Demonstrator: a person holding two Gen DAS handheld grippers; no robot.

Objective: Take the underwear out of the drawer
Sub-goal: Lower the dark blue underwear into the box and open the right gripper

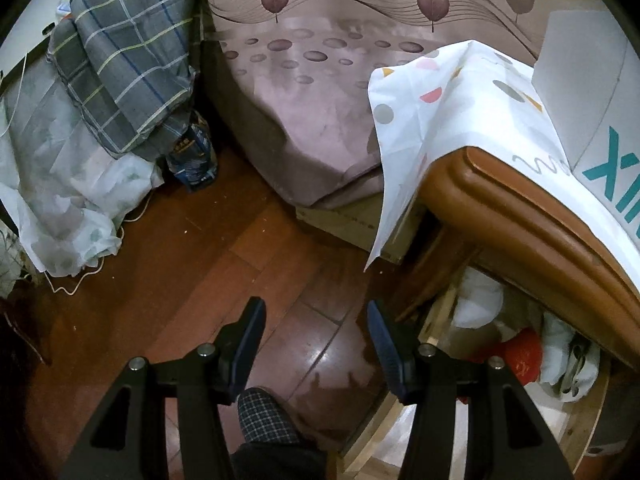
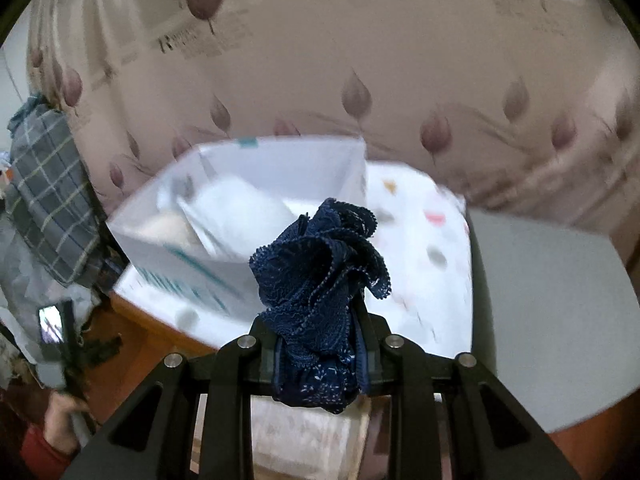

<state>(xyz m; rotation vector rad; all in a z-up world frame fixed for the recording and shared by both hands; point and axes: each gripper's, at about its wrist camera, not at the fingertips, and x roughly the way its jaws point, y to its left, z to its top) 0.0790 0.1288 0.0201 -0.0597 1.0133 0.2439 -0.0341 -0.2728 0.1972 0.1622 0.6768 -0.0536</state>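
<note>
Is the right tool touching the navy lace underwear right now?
Touching. The right wrist view shows the right tool shut on the navy lace underwear, the fabric pinched between its fingers and bunched above them.

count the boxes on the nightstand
1: a white box with teal print sits on the cloth-covered nightstand, open-topped, white items inside. Others may be hidden outside the blurred view.

The underwear [image 2: 320, 280] is navy blue lace with scalloped edges, crumpled into a bunch; its lower part is plain fabric with small white specks. It hangs in the air, near in the right wrist view. The drawer [image 1: 440, 360] stands open at lower right in the left wrist view, light wood, holding white and red cloth.
</note>
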